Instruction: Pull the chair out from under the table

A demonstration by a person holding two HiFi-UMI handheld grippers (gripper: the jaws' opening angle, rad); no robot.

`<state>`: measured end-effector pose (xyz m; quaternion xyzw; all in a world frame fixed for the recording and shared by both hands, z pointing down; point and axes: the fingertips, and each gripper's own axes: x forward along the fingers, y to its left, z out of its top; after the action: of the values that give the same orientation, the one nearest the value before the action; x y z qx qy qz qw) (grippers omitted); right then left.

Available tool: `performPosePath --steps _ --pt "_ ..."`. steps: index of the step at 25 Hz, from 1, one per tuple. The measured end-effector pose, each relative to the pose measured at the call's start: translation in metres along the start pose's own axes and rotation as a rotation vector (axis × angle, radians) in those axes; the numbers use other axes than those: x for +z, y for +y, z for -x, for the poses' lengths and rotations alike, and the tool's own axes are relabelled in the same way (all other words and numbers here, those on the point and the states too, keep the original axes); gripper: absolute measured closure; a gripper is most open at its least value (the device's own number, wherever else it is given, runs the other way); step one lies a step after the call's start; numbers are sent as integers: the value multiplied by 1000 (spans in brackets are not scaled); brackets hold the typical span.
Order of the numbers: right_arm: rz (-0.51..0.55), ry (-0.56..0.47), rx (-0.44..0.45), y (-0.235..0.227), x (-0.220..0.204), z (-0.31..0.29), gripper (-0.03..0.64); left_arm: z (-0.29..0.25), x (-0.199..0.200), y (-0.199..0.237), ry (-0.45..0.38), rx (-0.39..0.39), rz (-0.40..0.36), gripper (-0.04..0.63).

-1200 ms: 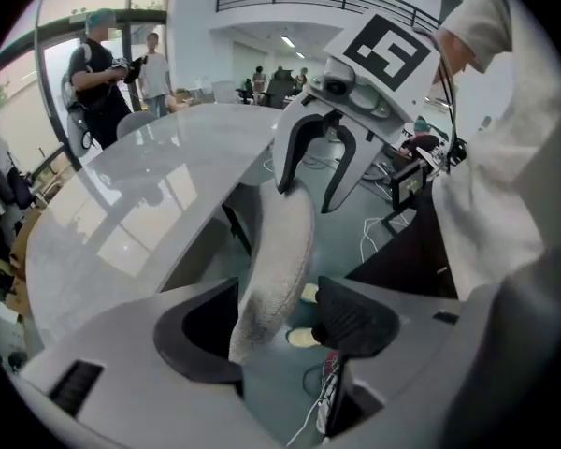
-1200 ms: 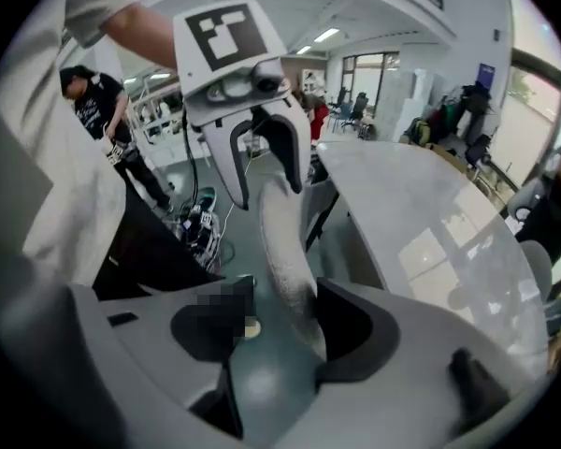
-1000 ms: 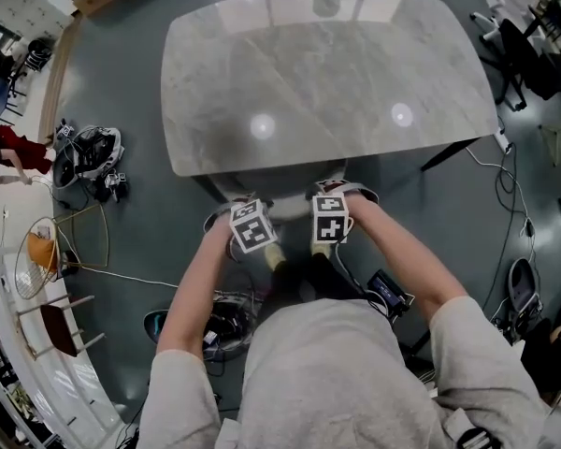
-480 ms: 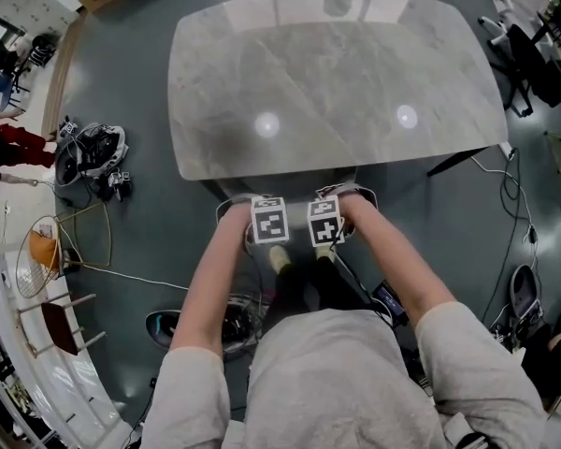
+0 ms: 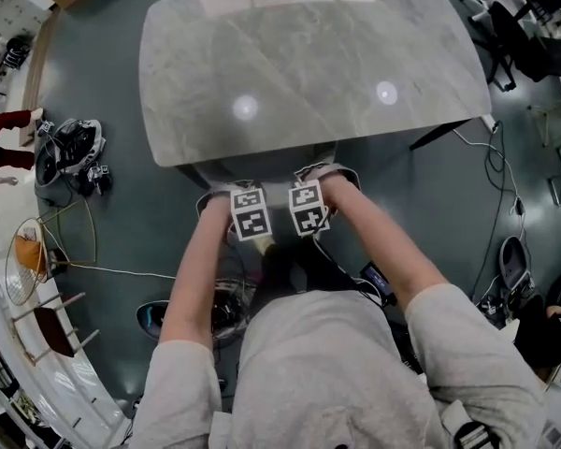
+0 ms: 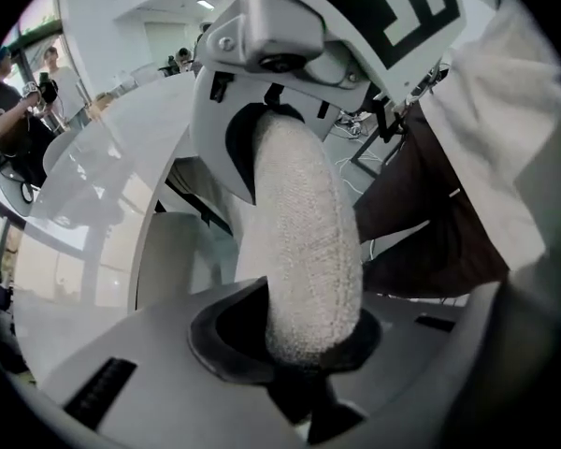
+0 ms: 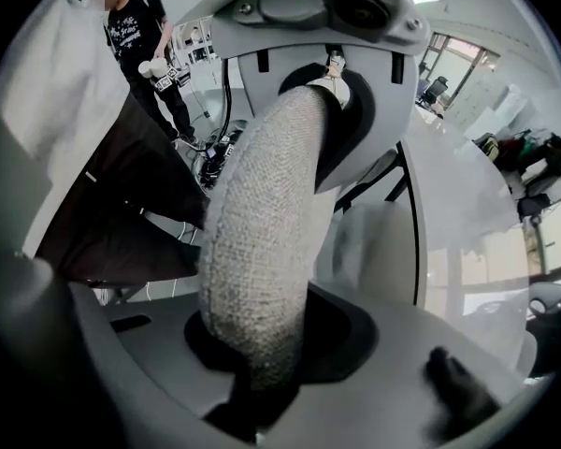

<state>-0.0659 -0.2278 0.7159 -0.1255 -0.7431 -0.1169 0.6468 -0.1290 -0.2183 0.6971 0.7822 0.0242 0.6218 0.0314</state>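
Observation:
The chair is tucked under the marble table [image 5: 299, 73]; only the grey curved top of its back [image 5: 271, 170] shows at the table's near edge. Both grippers point down onto that top edge, side by side. In the left gripper view the woven fabric rim [image 6: 309, 204] runs right through the left gripper [image 6: 290, 260], whose jaws are closing and press on it. The right gripper [image 7: 290, 241] is closing likewise on the same rim [image 7: 257, 269]. From the head view, only the marker cubes of the left gripper [image 5: 243, 206] and right gripper [image 5: 310, 197] show; the jaws are hidden.
A dark table leg [image 5: 439, 129] slants out at the right. Cables and gear [image 5: 70, 152] lie on the floor at the left, with a curved white rack [image 5: 37, 344] below. Office chairs [image 5: 505, 36] stand at the far right. A person in black [image 7: 140, 45] stands behind.
Both grippers have sunk onto the chair back's top edge, a little nearer the table's edge, and their marker cubes have turned. The jaws have closed around the fabric rim.

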Motion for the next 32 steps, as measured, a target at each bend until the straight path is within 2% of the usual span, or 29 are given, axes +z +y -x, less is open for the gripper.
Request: performPosePath --steps 14,18,20,32 --pt "5 4 18 37 1 0 523 -5 12 -37 -6 0 34 509" --pt "0 -3 59 46 4 4 526 -1 13 -47 -15 -38 51 509" --pt "-4 -7 82 54 5 5 525 0 15 -55 -21 -51 51 505" --pt "-37 -9 82 90 13 8 525 -2 20 -90 -13 -51 43 505"
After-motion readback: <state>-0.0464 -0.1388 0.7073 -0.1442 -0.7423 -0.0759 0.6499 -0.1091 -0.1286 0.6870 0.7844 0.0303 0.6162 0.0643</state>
